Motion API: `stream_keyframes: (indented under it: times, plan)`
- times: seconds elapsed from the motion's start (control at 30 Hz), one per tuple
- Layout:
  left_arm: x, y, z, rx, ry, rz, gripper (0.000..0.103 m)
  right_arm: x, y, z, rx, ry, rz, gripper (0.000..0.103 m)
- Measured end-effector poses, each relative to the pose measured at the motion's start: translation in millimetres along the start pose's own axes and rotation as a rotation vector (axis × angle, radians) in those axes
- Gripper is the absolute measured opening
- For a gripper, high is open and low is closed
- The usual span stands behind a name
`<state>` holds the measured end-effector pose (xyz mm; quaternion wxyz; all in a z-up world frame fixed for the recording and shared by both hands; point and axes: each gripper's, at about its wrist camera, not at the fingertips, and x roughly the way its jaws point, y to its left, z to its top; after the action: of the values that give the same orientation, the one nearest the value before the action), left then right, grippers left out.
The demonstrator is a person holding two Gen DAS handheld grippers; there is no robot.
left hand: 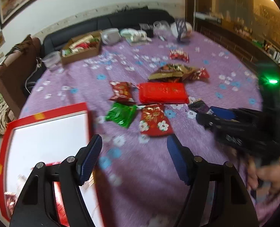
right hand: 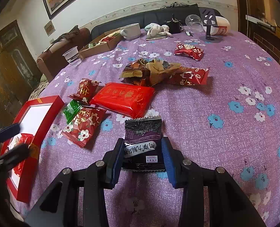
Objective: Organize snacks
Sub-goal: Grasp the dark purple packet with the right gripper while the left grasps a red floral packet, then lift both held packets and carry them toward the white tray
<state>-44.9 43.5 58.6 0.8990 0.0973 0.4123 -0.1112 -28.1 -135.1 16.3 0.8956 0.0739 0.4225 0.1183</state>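
Observation:
A red-rimmed box with a white inside [left hand: 45,132] lies at the table's left; it also shows in the right wrist view [right hand: 36,117] with red snacks in it. My left gripper [left hand: 134,147] is open and empty beside the box's right edge. My right gripper [right hand: 142,151] has its fingers on both sides of a dark purple snack packet [right hand: 142,141] and touches its edges. Loose snacks lie in the middle: a flat red pack [right hand: 123,98], a green packet [right hand: 71,109], a red flower packet [right hand: 85,124] and a brown-and-red pile [right hand: 159,71].
The table has a purple flowered cloth [right hand: 215,94]. At the back stand a cardboard box of snacks [right hand: 102,43], a plastic cup [right hand: 71,54], a white bowl [right hand: 131,31], a clear cup [right hand: 194,22] and a phone stand [right hand: 209,22]. A lone red packet [right hand: 188,51] lies beyond the pile.

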Motion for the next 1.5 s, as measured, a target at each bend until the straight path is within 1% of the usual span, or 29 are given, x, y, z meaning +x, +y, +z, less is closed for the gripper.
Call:
stream_keyframes:
  times: [0.07,0.1,0.2,0.4,0.47,0.5,0.53,0.6,0.63,0.7,0.8,0.83,0.87,0.9,0.97,1.13,1.23,1.37,1.47,1.5]
  plan:
    - [18.2,-9.3,8.0,-0.001,0.037,-0.011,0.071,-0.8,-4.1,0.0,0.022,-0.002,0.024,0.04]
    - [24.1,-12.9,10.7,-0.003,0.052,-0.013,0.071,-1.5,-9.0,0.1,0.047,-0.005,0.052,0.04]
    - [38.8,-20.7,18.4,-0.012,0.077,-0.001,0.071,-0.3,-20.9,0.6,0.102,-0.009,0.114,0.04]
    - [58.4,-23.8,26.8,-0.033,0.115,0.0,0.07,-0.8,-19.4,1.1,0.101,-0.01,0.112,0.04]
    - [66.2,-23.0,25.8,-0.045,0.132,0.004,0.064,-0.8,-19.7,1.2,0.099,-0.01,0.11,0.04]
    - [70.3,-23.4,25.1,-0.046,0.143,0.005,0.064,-0.8,-19.3,1.2,0.096,-0.01,0.107,0.04]
    - [70.7,-21.9,24.1,-0.061,0.125,-0.007,0.062,-0.8,-19.0,1.2,0.093,-0.009,0.103,0.04]
    - [73.8,-18.8,25.8,-0.081,0.122,-0.03,0.058,-0.8,-19.2,1.1,0.093,-0.009,0.103,0.04]
    - [73.7,-17.0,26.3,-0.088,0.114,-0.031,0.05,-0.9,-19.5,1.1,0.092,-0.009,0.103,0.04]
    - [74.5,-14.1,27.1,-0.098,0.101,-0.035,0.05,-0.7,-19.0,1.0,0.091,-0.009,0.101,0.04]
    - [71.6,-16.6,23.1,-0.085,0.079,-0.024,0.047,-0.6,-18.6,1.1,0.091,-0.01,0.102,0.04]
    - [68.8,-17.3,20.7,-0.087,0.069,-0.028,0.041,-0.4,-18.5,1.3,0.091,-0.011,0.102,0.04]
    - [67.3,-16.9,19.5,-0.092,0.069,-0.032,0.039,-0.2,-18.5,1.4,0.091,-0.011,0.103,0.04]
    - [63.5,-15.4,16.8,-0.11,0.07,-0.046,0.038,0.1,-18.4,1.4,0.091,-0.012,0.103,0.04]
    - [56.1,-13.2,11.7,-0.138,0.071,-0.079,0.032,0.1,-18.3,1.6,0.089,-0.014,0.102,0.04]
    - [32.0,-13.3,-12.5,-0.156,0.079,-0.097,0.029,1.0,-16.9,1.8,0.082,-0.017,0.095,0.04]
    - [19.1,-16.8,-27.4,-0.136,0.082,-0.105,0.028,0.9,-15.2,2.2,0.073,-0.016,0.085,0.041]
    - [1.0,-20.1,-46.5,-0.124,0.09,-0.131,0.028,1.6,-7.7,2.2,0.035,-0.009,0.04,0.041]
    - [-13.9,-18.8,-61.4,-0.123,0.08,-0.143,0.027,0.3,7.5,-2.0,-0.03,0.014,-0.042,0.041]
    - [-17.1,-18.1,-64.6,-0.124,0.077,-0.144,0.027,-1.0,12.1,-3.5,-0.043,0.031,-0.056,0.042]
